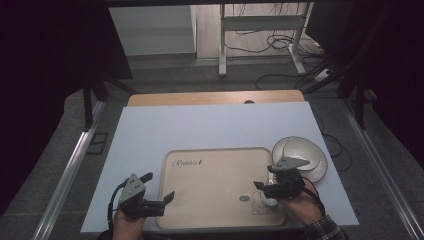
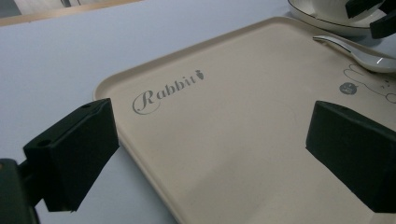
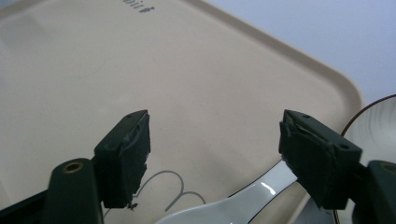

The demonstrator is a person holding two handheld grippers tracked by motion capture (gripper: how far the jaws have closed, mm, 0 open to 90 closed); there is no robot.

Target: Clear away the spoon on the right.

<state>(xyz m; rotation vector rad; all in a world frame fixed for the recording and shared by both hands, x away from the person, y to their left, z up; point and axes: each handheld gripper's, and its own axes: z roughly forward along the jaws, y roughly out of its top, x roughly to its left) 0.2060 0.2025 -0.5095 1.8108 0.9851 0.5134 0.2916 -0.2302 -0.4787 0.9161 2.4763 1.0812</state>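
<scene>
Hovering with jaws apart over the white spoon point(image 3: 233, 205) on the tray point(image 1: 215, 155), the right hand-held gripper point(image 1: 263, 187) faces something glossy, slippery, breakable — best pinched mid-handle; left hand-held gripper point(image 1: 167, 199) open too.

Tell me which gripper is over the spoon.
The right gripper, jaws open above the white spoon on the tray; the left gripper straddles the tray's left edge.
</scene>
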